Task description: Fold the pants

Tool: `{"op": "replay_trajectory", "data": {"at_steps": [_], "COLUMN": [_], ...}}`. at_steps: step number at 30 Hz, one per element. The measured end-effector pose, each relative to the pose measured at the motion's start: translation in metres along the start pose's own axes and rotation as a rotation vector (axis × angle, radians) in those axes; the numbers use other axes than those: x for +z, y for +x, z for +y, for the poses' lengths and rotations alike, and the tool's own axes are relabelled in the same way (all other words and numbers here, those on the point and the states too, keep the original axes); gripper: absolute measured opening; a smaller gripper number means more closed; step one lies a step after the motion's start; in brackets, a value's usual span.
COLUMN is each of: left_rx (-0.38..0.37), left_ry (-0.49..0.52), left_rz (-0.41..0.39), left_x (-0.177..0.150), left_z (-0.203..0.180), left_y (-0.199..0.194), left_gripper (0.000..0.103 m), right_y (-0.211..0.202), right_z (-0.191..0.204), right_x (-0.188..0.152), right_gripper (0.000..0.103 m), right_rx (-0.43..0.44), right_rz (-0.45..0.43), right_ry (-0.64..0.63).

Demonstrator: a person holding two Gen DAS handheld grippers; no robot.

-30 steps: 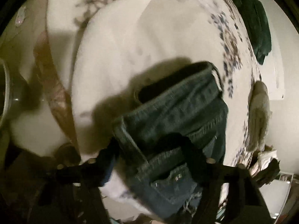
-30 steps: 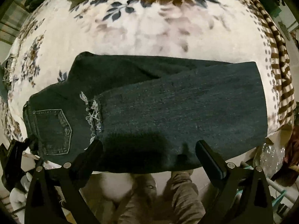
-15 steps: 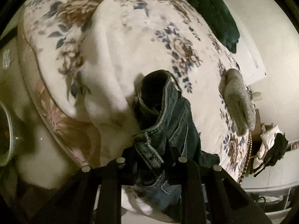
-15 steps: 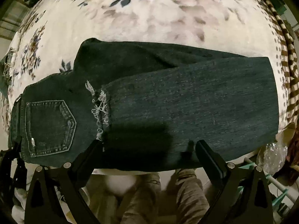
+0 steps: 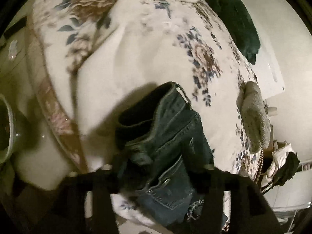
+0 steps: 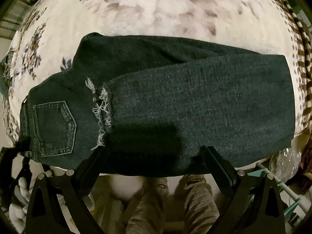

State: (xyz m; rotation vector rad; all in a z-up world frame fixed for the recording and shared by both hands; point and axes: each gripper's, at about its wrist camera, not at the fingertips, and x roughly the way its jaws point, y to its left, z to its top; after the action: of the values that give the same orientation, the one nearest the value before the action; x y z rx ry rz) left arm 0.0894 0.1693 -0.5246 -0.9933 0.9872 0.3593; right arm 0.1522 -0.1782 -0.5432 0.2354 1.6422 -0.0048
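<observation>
Dark blue jeans [image 6: 195, 105] lie folded lengthwise across the floral bed cover [image 6: 156, 15], waist and back pocket at the left, frayed hem lying over the thigh. My right gripper [image 6: 154, 156] is open and hovers over the near edge of the jeans. In the left wrist view the waistband end [image 5: 165, 136] is bunched up between my left gripper's [image 5: 158, 167] fingers, which stand wide apart around it. That view is blurred.
A dark green garment [image 5: 239, 19] and a grey folded cloth [image 5: 255, 117] lie on the bed's far side. The person's legs [image 6: 165, 200] stand below the bed edge. A striped blanket edge [image 6: 300, 44] lies at the right.
My left gripper was shut on the waistband half a second ago; its fingers now stand apart and the waistband has dropped lower. The jeans shifted slightly in the right view.
</observation>
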Motion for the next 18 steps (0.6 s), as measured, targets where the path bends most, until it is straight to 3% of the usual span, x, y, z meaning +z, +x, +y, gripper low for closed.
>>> {"op": "replay_trajectory", "data": {"at_steps": [4, 8, 15, 18], "left_rx": [0.059, 0.055, 0.096, 0.066], "left_ry": [-0.026, -0.007, 0.010, -0.028], "left_rz": [0.043, 0.043, -0.052, 0.017], "left_x": [0.013, 0.019, 0.015, 0.022], "left_z": [0.015, 0.017, 0.018, 0.029], "left_y": [0.034, 0.034, 0.010, 0.037], "left_gripper": [0.059, 0.059, 0.059, 0.059], "right_y": [0.001, -0.003, -0.003, -0.002], "right_z": [-0.001, -0.002, -0.005, -0.006], "right_x": [-0.003, -0.002, 0.001, 0.001], "right_gripper": [0.101, 0.101, 0.101, 0.101], "right_rx": [0.009, 0.026, 0.046, 0.051], "right_rz": [0.005, -0.001, 0.007, 0.015], "right_ry": [0.007, 0.001, 0.002, 0.003]}}
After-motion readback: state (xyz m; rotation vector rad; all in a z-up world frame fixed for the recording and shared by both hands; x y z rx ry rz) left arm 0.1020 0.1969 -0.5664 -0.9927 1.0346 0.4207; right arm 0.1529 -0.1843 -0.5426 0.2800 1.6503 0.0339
